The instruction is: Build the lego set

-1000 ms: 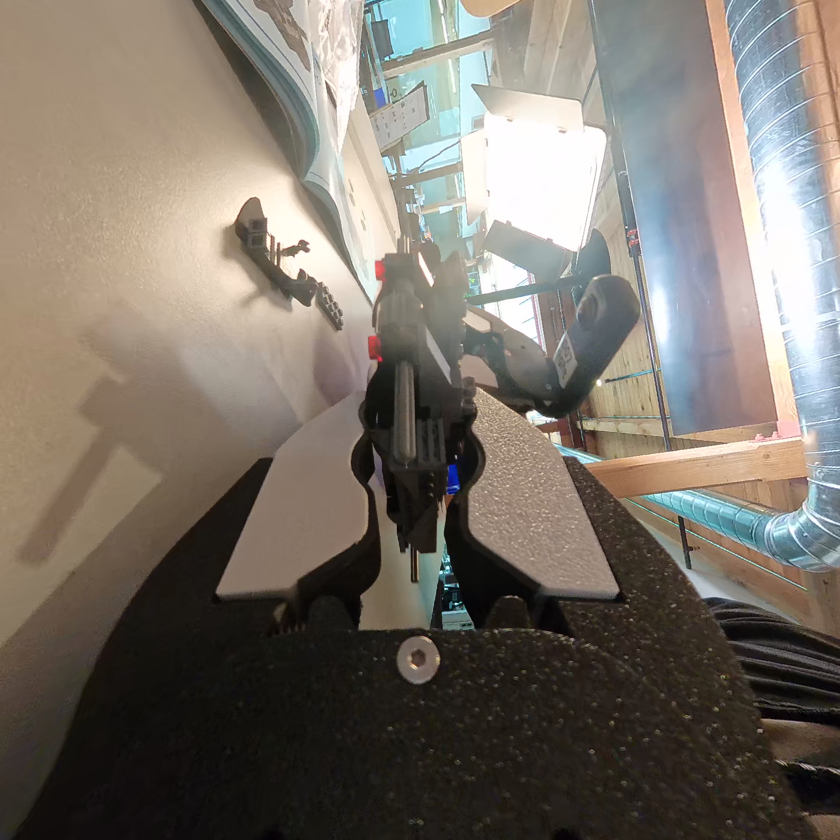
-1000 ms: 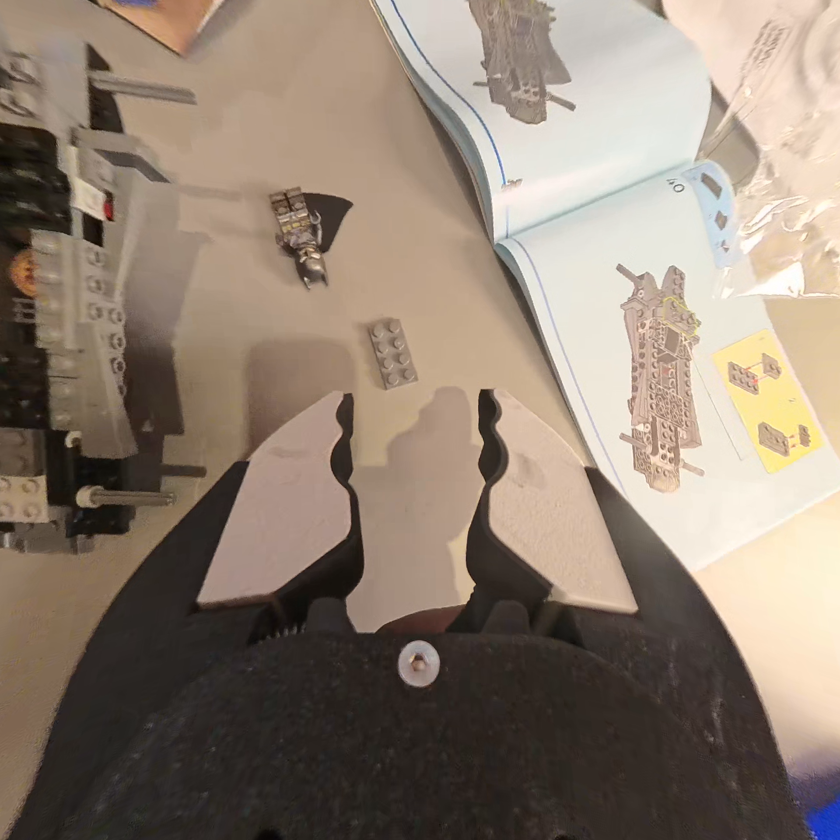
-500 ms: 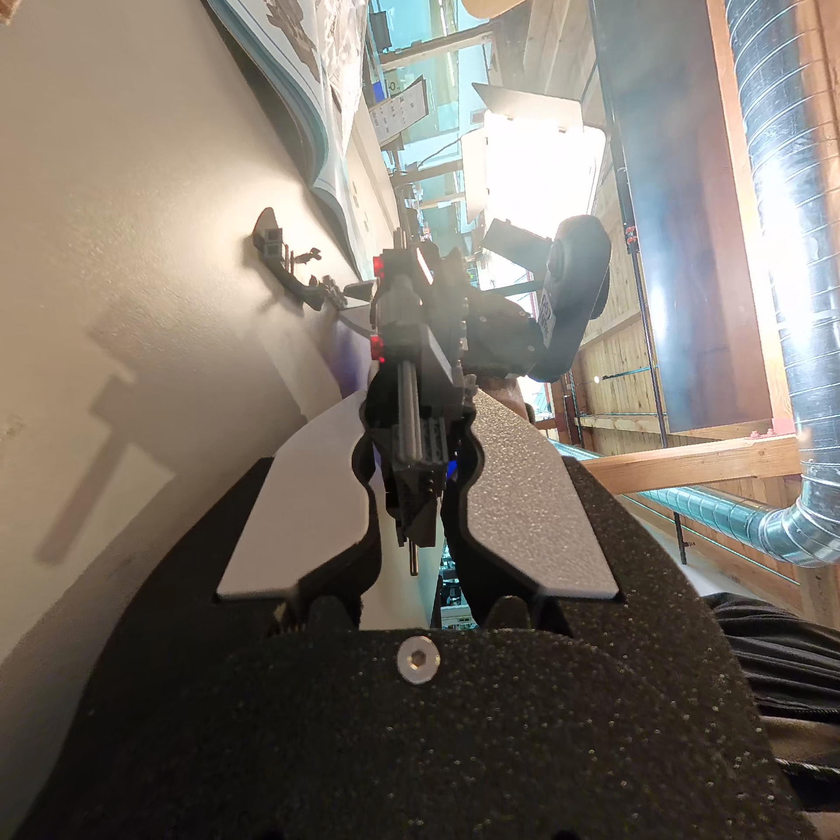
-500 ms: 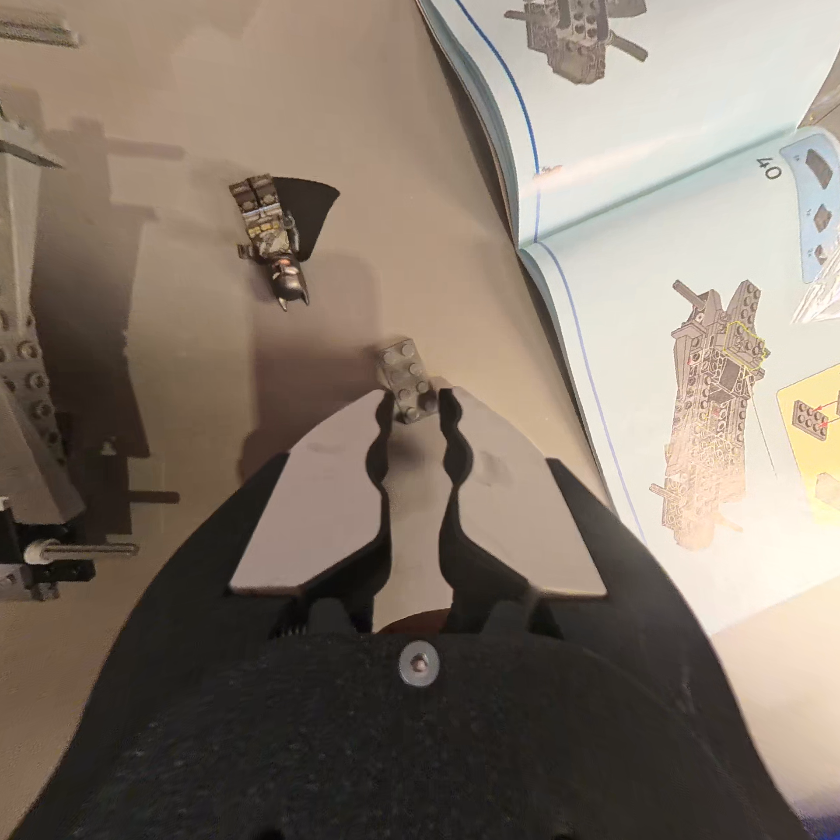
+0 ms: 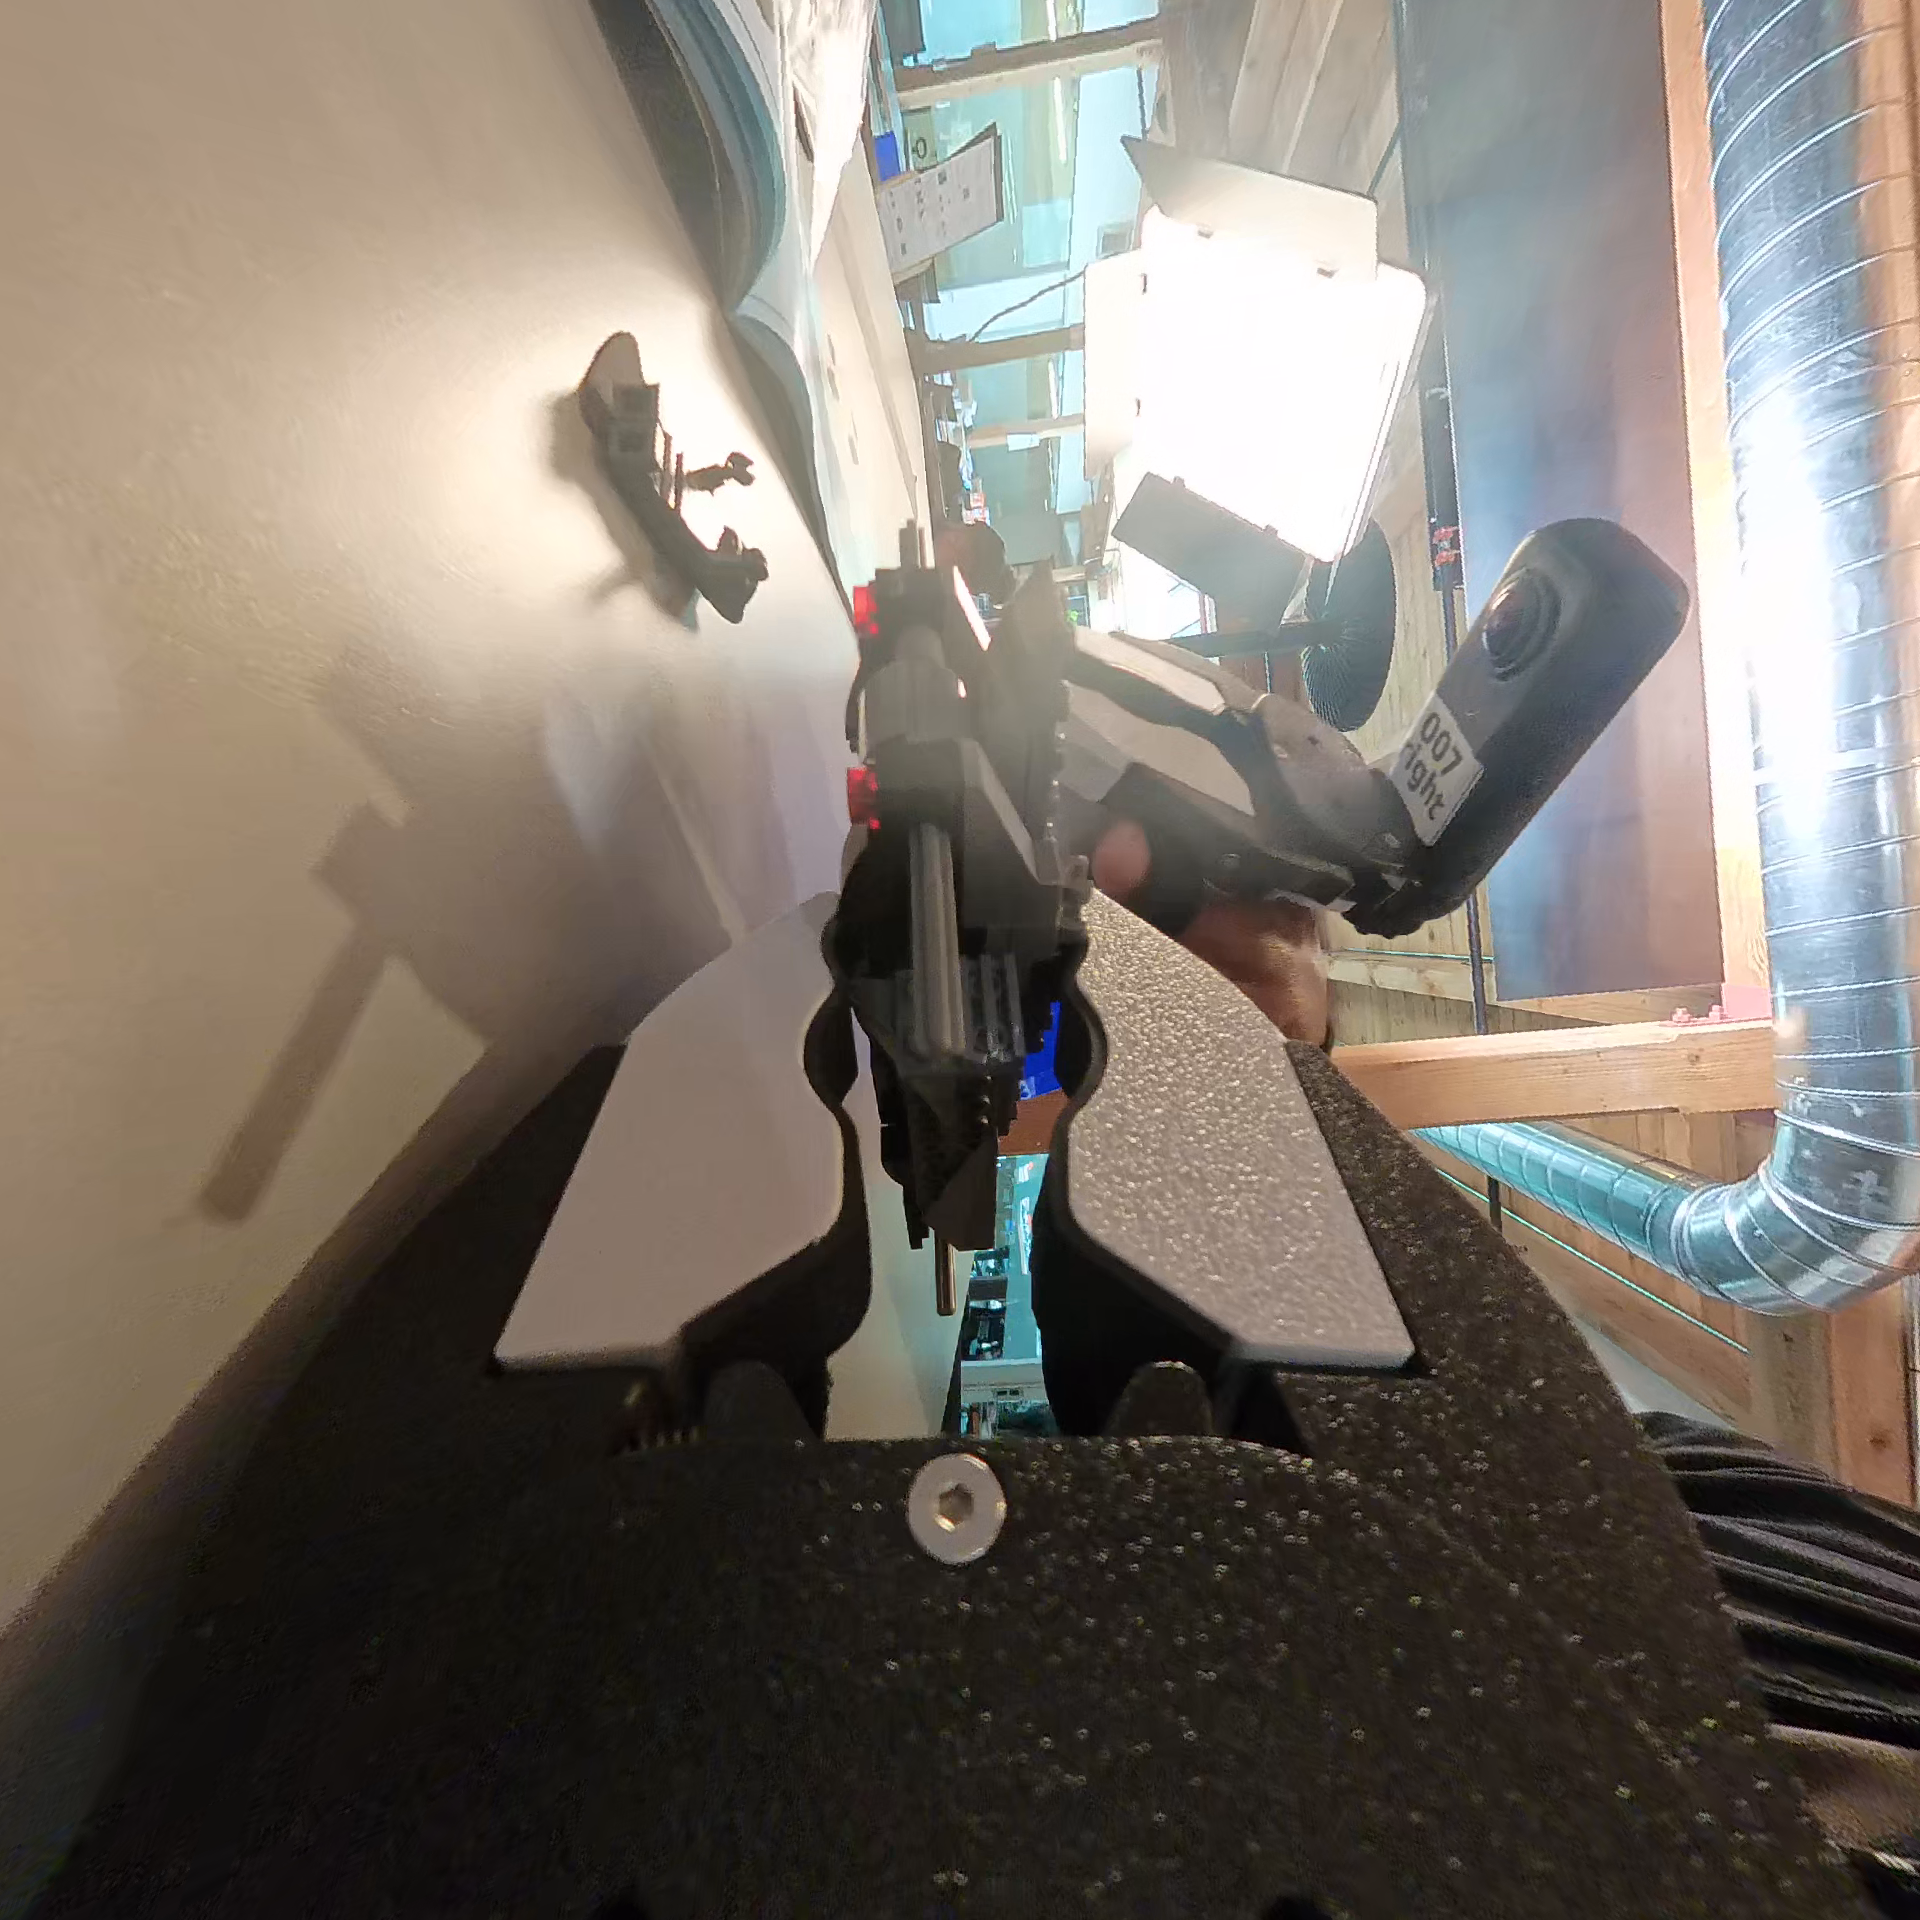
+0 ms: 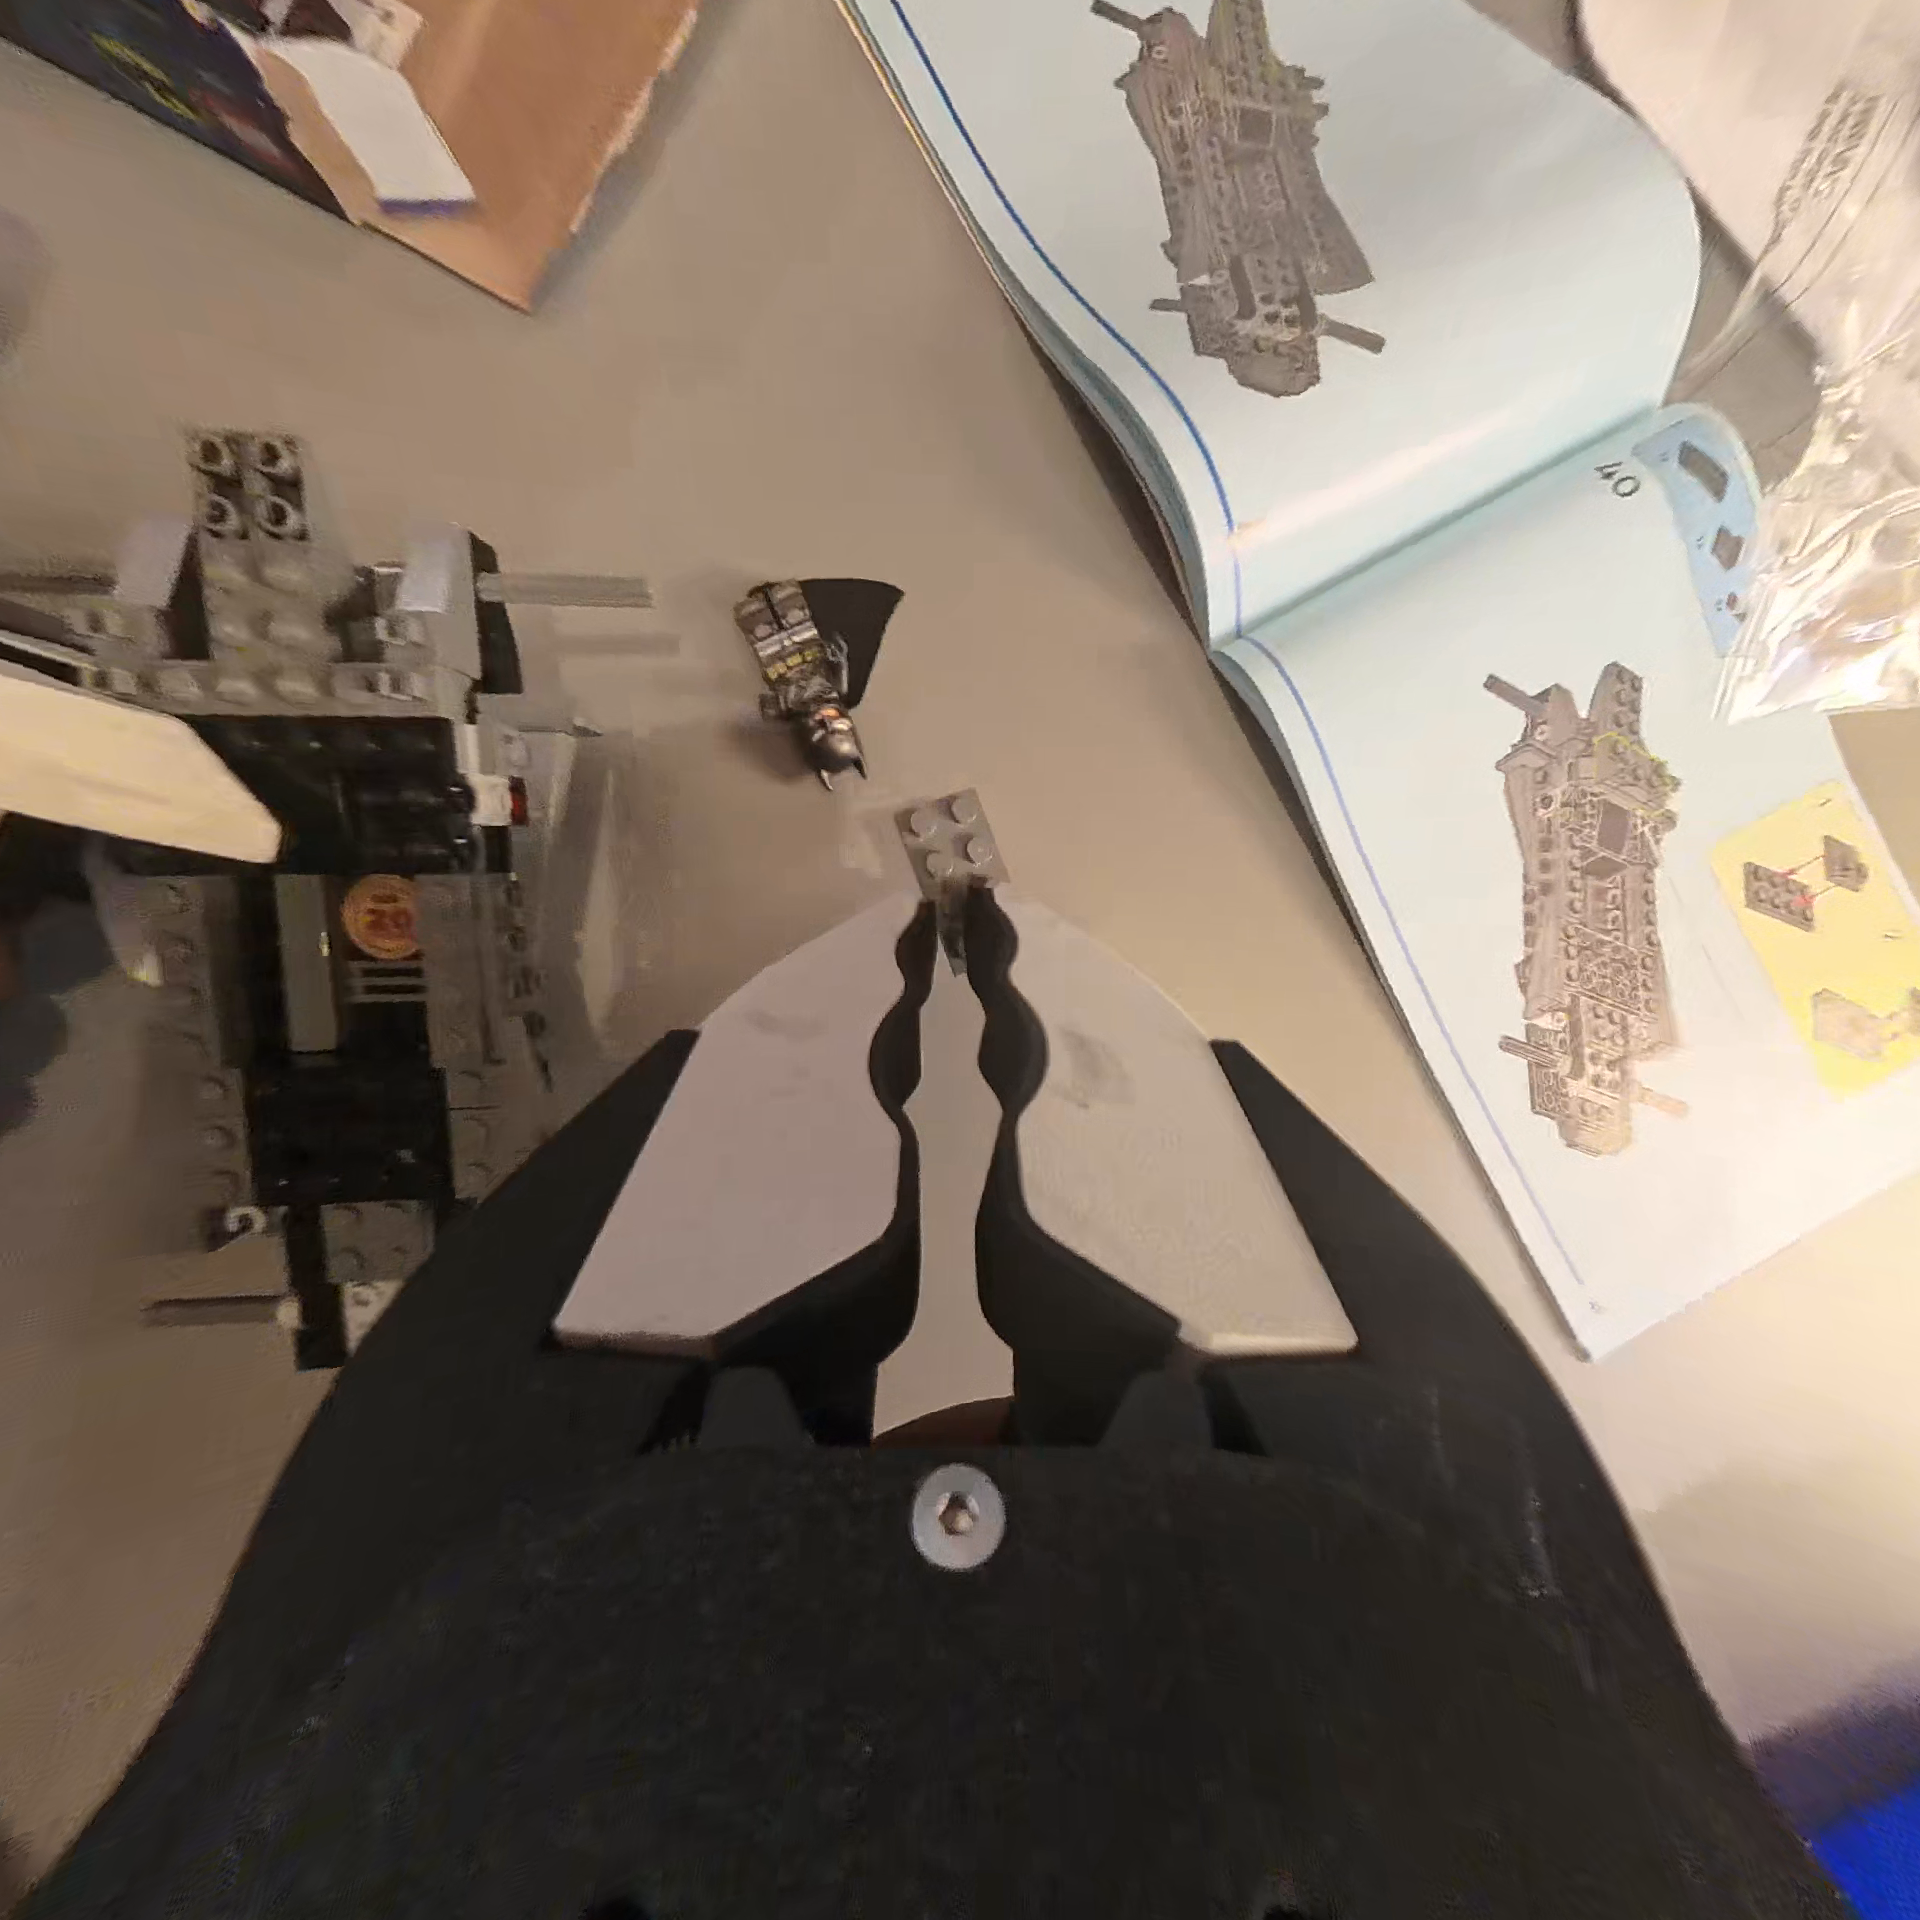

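Note:
My left gripper (image 5: 951, 971) is shut on a black and grey brick-built vehicle model (image 5: 951, 831), gripping its narrow end and holding it above the grey table (image 5: 260, 520). The same model (image 6: 312, 852) shows at the left of the right wrist view. My right gripper (image 6: 951, 909) is shut on a small flat grey studded plate (image 6: 954, 847), pinched by one end with its studded end sticking out past the fingertips, lifted off the table. A dark caped minifigure (image 6: 816, 670) lies just beyond the plate. The right gripper's body (image 5: 1299, 769) shows behind the model in the left wrist view.
An open instruction booklet (image 6: 1455, 520) lies at the right, with clear plastic bags (image 6: 1829, 416) on its far corner. A cardboard box (image 6: 416, 135) sits at the top left. The minifigure (image 5: 665, 488) also shows in the left wrist view. A bright lamp panel (image 5: 1247, 395) stands behind. My right fingertips sit around 10 cm from my left ones. Between my right fingertips and the dark caped minifigure (image 6: 816, 670) there is roughly 7 cm. The left camera catches it too, in the left wrist view (image 5: 711, 501).
My right gripper moved onto the grey plate, closed on its end and lifted it off the table. My left gripper kept its hold on the model.

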A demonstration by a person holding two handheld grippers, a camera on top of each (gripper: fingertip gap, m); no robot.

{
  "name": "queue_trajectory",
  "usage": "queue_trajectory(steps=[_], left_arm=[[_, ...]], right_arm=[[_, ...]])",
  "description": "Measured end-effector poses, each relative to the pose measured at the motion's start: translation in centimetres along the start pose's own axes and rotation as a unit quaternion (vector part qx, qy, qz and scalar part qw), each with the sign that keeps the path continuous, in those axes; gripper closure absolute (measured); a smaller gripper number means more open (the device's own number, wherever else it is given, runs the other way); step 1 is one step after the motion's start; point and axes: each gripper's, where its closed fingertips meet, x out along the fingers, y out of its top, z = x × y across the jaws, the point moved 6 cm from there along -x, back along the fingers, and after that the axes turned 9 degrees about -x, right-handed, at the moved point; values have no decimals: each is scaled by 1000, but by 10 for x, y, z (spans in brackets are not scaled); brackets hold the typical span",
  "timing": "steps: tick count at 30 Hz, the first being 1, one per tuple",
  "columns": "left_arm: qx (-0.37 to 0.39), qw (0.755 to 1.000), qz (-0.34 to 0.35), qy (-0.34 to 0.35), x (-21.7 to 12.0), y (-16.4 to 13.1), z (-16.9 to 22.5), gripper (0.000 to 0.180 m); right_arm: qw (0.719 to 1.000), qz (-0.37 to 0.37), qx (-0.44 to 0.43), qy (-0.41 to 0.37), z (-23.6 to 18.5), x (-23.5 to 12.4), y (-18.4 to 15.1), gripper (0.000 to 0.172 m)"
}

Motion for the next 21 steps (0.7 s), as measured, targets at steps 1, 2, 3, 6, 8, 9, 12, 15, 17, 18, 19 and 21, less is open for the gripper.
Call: queue_trajectory(steps=[1,2,3,6,8,9,12,15,17,18,19,21], left_arm=[[-1,1000,-2,-1,1,-1,0,146],[-1,1000,-4,0,1,-1,0,146],[-1,1000,-4,0,1,-1,0,145],[-3,1000,-5,10,0,-2,-2,146],[-3,1000,-1,15,0,-2,-3,146],[-3,1000,1,17,0,-2,-3,146],[-1,1000,6,22,3,-3,-3,145],[-3,1000,1,17,6,-8,-3,145],[-3,1000,-4,13,7,-11,-3,145],[-3,1000,-5,11,8,-12,-2,145],[-3,1000,-7,10,7,-13,-2,145],[-1,1000,-8,8,6,-14,-2,145]], right_arm=[[1000,-1,3,2,-1,2,-2,166],[1000,0,13,13,-1,5,-4,166],[999,3,24,27,-3,7,-6,166],[998,22,46,42,-6,2,-5,166],[995,51,57,62,-14,-10,6,166],[993,67,61,73,-19,-16,13,166],[986,104,64,110,-40,-33,36,166],[980,116,59,153,-64,-36,51,166],[977,109,59,174,-74,-31,54,166],[977,103,64,176,-76,-27,54,166],[977,98,70,176,-76,-23,52,166],[975,92,85,182,-77,-17,49,166]])
